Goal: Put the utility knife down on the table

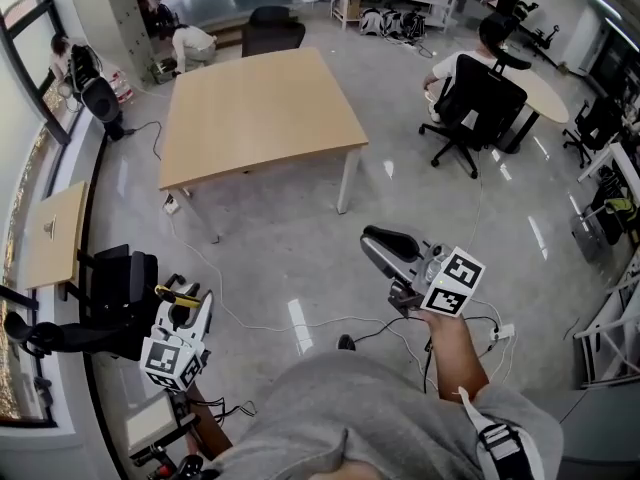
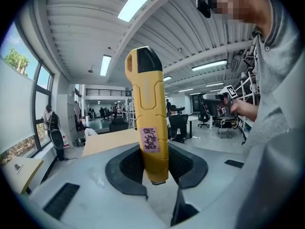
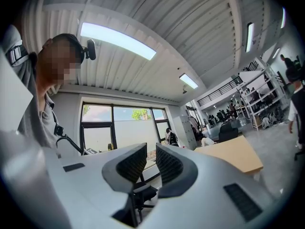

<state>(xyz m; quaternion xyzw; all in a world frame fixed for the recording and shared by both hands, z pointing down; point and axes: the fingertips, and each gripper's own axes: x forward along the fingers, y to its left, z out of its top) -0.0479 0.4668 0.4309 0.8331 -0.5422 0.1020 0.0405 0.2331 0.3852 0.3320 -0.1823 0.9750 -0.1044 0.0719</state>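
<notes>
Meanwhile left gripper clamped the yellow utility knife between its jaws, right gripper was empty with jaws slightly apart, both well away from the wooden table.

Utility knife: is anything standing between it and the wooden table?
Nothing visible blocks it. The utility knife, clamped in the left gripper, has only open floor between it and the table, whose top is bare.

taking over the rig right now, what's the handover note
Left gripper: shut on the yellow knife, gripped near one end.
Right gripper: empty, jaws a little apart.
Table: ahead across the floor, some way off.
Done: knife is in the grip.
Left: probably walk to the table, lay the knife on it, open the left jaws.
</notes>
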